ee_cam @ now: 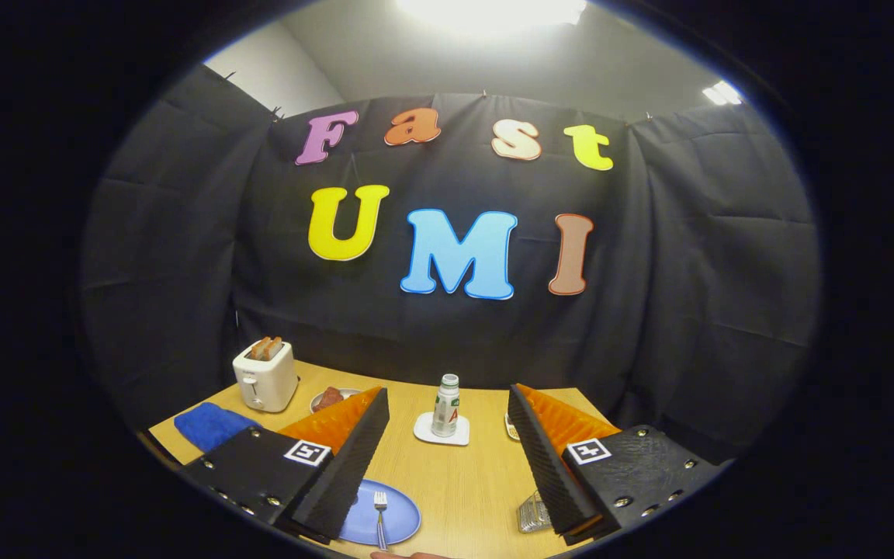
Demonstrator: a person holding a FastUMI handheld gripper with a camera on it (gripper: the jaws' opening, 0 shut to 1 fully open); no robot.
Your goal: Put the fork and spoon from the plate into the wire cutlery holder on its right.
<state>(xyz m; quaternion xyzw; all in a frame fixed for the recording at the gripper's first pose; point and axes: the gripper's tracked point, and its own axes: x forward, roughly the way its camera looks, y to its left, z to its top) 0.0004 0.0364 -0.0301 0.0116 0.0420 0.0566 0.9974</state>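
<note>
The tongs (447, 450) are released, holding nothing. The fork (379, 519) lies on the plate (396, 516) at the desk's (462, 481) near edge, below the left finger, its tines pointing away from the tongs.

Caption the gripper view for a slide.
Open claw above table, fork on blue plate between its fingers.

A wooden tabletop (470, 481) is carrying a toaster (265, 376), blue cloth (210, 425), blue plate (396, 516), bottle (446, 404) on a coaster (439, 435), and wire cutlery holder (532, 514).
</note>
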